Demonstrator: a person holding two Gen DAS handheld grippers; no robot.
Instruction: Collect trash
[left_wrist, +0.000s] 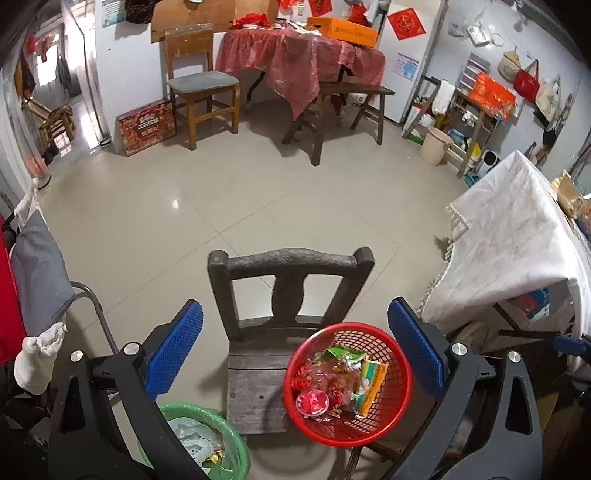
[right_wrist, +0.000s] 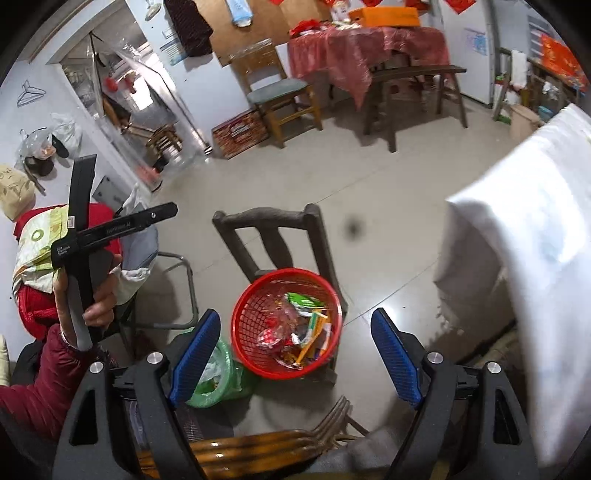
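I see both tongs spread wide with nothing between the pads: left tongs, right tongs. From the left tongs the red trash basket, full of wrappers, sits at 5 o'clock on the small wooden chair. Green-bagged bin on the floor at 7 o'clock. White-clothed bench at 2 o'clock.

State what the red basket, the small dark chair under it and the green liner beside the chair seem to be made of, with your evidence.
Basket: looks like moulded plastic, glossy, with an open lattice wall.
Chair: probably wood, dark and matt, with worn grain and plank joints on the seat.
Liner: seemingly thin plastic film, translucent and crinkled.
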